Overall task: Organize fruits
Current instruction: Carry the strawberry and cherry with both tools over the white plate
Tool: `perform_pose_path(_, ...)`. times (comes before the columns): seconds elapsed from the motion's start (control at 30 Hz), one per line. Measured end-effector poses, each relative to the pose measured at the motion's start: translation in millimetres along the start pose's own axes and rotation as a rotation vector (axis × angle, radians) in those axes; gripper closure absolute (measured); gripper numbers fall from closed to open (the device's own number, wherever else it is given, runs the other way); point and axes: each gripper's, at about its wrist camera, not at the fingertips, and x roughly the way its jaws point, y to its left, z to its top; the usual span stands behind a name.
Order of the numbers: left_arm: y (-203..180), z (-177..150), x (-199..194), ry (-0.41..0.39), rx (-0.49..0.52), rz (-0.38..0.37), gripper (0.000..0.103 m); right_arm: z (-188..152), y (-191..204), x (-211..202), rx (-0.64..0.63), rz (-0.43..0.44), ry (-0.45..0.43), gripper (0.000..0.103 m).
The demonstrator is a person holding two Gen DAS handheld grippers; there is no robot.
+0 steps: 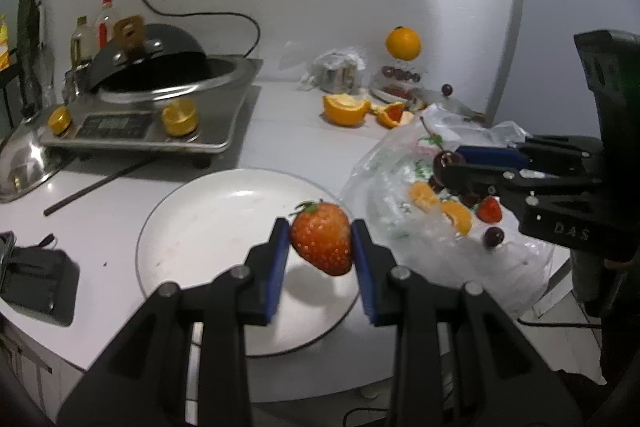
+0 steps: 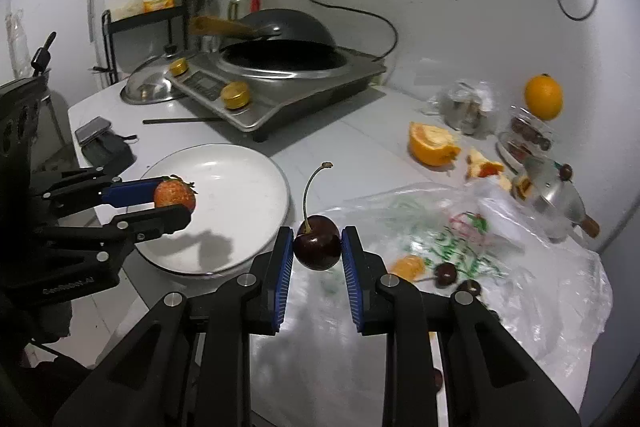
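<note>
My left gripper [image 1: 321, 241] is shut on a red strawberry [image 1: 322, 243], held above the right part of a white plate [image 1: 208, 227]. In the right wrist view the same strawberry [image 2: 175, 195] hangs over the plate's [image 2: 240, 183] left side in the left gripper [image 2: 176, 201]. My right gripper [image 2: 317, 243] is shut on a dark cherry [image 2: 317, 242] with a long stem, above the edge of a clear plastic bag [image 2: 520, 267]. Seen from the left wrist, that cherry [image 1: 448, 161] sits in the right gripper [image 1: 450, 167] over the bag [image 1: 400, 187]. On the bag lie orange segments [image 1: 440, 207], a small strawberry [image 1: 489, 209] and a cherry [image 1: 493, 237].
An induction cooker with a black wok [image 1: 160, 83] stands at the back left, a steel lid [image 1: 20, 163] beside it. Orange peel [image 1: 346, 109], a whole orange [image 1: 403, 43] and a fruit container [image 1: 400, 79] lie at the back. A black pouch [image 1: 36, 285] and a chopstick [image 1: 96, 187] lie left of the plate.
</note>
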Motion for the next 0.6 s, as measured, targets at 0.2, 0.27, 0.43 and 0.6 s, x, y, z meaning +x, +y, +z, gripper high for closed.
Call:
perform_pose_path(0.2,20,-9,1,0.016,-0.033,0.016,0.071,6,22,16,-0.029,0.04,0.021,0.077)
perform_pose_path(0.27,26,-13,3,0.025,-0.041,0.019,0.071,7,30,23,-0.038,0.054,0.032,0.077)
perform_pose_path(0.43,37,-23,7,0.055,-0.057,0.025,0.071,7,45,39,-0.05,0.091,0.059,0.077)
perform_pose_path(0.6,43,-29,11,0.077,-0.062,0.025,0.071,6,57,57,-0.063,0.124,0.097,0.077)
